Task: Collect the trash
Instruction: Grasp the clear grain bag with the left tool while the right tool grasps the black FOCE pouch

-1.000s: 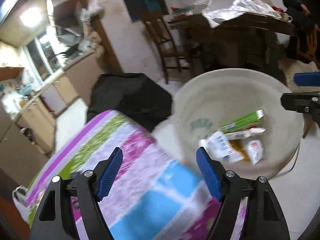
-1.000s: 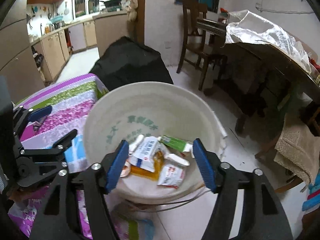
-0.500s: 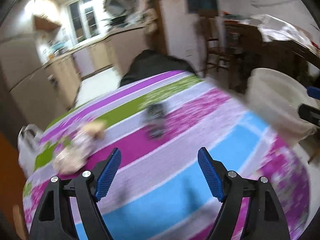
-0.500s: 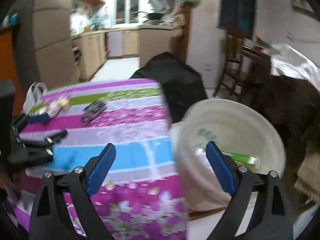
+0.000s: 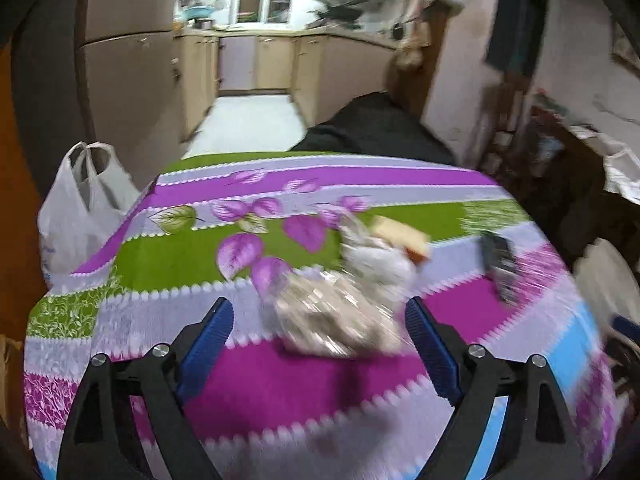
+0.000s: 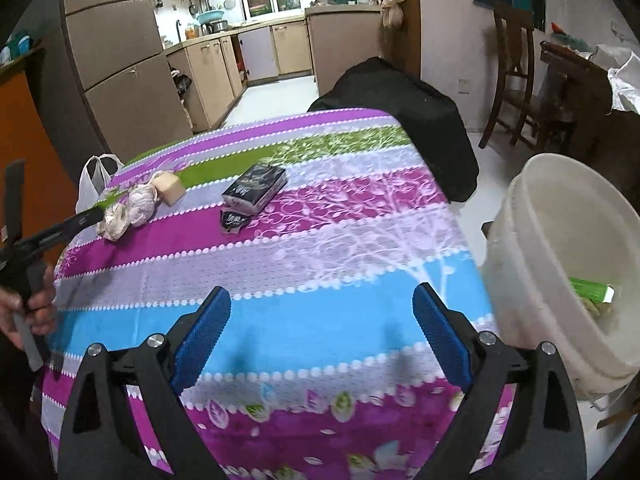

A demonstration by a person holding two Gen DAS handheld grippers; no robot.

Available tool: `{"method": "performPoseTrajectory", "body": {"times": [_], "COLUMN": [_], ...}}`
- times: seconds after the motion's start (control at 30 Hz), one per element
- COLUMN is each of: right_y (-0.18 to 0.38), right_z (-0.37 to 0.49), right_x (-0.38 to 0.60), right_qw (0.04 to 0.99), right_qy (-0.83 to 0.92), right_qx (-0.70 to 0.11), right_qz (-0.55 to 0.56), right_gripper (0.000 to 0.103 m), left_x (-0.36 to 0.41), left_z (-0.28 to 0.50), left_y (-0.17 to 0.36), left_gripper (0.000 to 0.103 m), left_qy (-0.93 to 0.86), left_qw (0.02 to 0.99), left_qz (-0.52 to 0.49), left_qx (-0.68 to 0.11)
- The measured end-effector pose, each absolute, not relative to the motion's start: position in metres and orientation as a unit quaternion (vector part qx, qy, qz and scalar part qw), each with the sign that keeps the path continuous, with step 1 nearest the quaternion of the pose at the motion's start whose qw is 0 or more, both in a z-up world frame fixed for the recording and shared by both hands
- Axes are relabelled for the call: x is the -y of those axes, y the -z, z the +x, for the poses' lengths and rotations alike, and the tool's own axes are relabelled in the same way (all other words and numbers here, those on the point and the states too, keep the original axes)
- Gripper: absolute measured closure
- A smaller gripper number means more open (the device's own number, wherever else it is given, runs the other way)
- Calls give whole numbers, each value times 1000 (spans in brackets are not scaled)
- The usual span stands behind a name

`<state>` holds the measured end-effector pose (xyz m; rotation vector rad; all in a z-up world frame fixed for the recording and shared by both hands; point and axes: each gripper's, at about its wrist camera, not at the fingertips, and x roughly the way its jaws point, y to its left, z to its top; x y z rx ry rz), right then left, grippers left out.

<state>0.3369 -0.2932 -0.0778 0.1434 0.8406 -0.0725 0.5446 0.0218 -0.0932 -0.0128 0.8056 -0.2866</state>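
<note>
Some trash was in the white bucket (image 6: 560, 264), crumpled wrappers (image 5: 340, 312) waited on the tabletop (image 6: 320, 280), and both claws, left claw (image 5: 320, 344) and right claw (image 6: 320, 336), were wide open and empty.

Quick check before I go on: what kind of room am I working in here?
Looks like a home dining area opening onto a kitchen: a table under a striped floral tablecloth, kitchen cabinets and a counter behind, and a wooden chair by a second table. A white bucket holds trash.

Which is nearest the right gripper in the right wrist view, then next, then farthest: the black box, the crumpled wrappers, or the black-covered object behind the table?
1. Black box, mid-table, ahead of the open right gripper.
2. Crumpled wrappers, far left edge, slightly beyond.
3. Black-covered object, on the floor behind the table.
</note>
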Motion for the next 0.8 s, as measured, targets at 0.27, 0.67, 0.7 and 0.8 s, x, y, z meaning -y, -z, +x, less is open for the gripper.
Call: {"method": "performPoseTrajectory", "body": {"times": [0.27,0.67,0.7,0.8], "right_y": [87,94,93,95], "right_z": [339,381,390,423], "right_x": [285,269,265,248], "right_qw": [905,905,904,900], "right_qy": [27,15,13,13], "right_qx": [-421,-421,-421,-428], "right_qz": [56,64,69,85], "right_gripper": [14,14,14,14], "left_x": [-3,-21,-22,-22], "left_z": [551,442,439,435], "left_y": [120,118,120,122], "left_gripper": [55,58,58,58], "left_qy": [146,134,130,114], "left_qw": [897,898,896,898], "left_qz": [2,-27,-29,-29], "left_qx": [-418,-419,-423,-424]}}
